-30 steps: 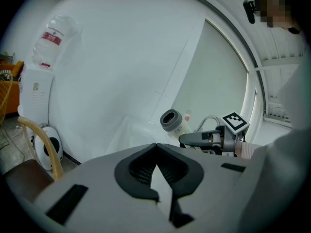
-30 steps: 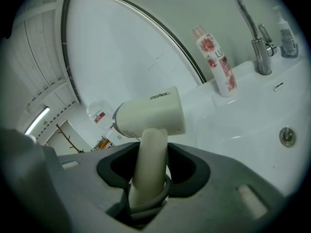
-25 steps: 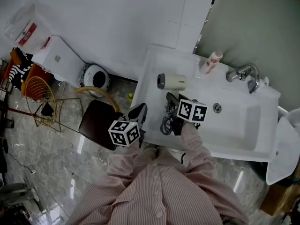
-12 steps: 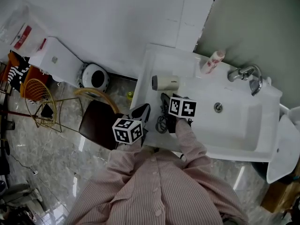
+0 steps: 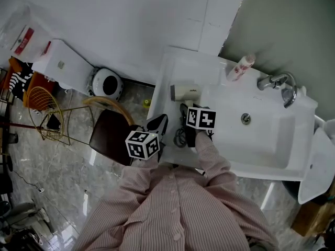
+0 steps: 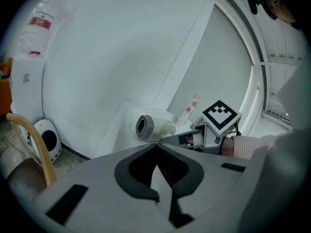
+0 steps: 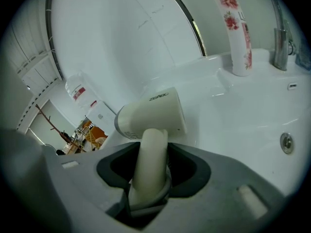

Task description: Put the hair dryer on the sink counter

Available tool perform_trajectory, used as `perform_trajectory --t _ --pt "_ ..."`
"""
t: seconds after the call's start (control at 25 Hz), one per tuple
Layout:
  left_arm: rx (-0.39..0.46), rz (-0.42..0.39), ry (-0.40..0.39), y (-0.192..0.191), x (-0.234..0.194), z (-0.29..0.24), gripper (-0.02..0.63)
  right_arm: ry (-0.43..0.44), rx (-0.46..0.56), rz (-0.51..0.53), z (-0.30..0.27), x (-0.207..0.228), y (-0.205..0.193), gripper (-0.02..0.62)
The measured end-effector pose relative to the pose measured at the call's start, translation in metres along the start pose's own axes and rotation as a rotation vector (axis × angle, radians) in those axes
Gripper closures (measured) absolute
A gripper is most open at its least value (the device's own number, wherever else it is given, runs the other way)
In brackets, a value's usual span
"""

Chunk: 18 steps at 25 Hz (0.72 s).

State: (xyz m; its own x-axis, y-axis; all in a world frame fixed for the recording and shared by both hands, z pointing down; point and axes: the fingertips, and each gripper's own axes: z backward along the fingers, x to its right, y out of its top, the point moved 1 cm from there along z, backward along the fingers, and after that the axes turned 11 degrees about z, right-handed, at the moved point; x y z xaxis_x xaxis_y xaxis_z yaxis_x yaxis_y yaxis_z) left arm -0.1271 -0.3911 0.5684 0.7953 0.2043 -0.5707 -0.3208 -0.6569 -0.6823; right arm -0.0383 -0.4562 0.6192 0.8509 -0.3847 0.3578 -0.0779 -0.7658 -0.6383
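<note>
The cream hair dryer (image 5: 184, 92) lies across the left part of the white sink counter (image 5: 168, 75), nozzle toward the left. Whether it rests on the counter or hangs just over it I cannot tell. My right gripper (image 5: 185, 110) is shut on its handle; in the right gripper view the handle (image 7: 149, 159) fills the gap between the jaws and the barrel (image 7: 151, 113) sits just ahead. Its black cord (image 5: 182, 137) is bunched at the counter's front edge. My left gripper (image 5: 156, 125) hovers left of the counter, shut and empty (image 6: 156, 145).
A flowered bottle (image 5: 239, 68) stands at the back of the counter, with the faucet (image 5: 276, 81) to its right and the basin drain (image 5: 246, 118) below. Beside the counter on the floor are a brown stool (image 5: 110, 135), a round white appliance (image 5: 104, 84) and a wire basket (image 5: 44, 111).
My right gripper and the hair dryer shifted a little to the left along the counter. The left gripper stayed about where it was.
</note>
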Motion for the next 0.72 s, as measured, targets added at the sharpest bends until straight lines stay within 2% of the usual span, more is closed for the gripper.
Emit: perform_trajectory --t 0.56,0.72 --pt "0.001 -0.001 -0.002 -0.0032 -0.0024 0.0071 0.608 -0.023 0.015 0.009 -0.0026 -0.005 -0.0014 0.426" --pt "0.002 -0.005 -0.009 -0.0051 0.0007 0.0081 0.608 -0.042 0.034 0.009 -0.0026 -0.0057 -0.0015 0.405"
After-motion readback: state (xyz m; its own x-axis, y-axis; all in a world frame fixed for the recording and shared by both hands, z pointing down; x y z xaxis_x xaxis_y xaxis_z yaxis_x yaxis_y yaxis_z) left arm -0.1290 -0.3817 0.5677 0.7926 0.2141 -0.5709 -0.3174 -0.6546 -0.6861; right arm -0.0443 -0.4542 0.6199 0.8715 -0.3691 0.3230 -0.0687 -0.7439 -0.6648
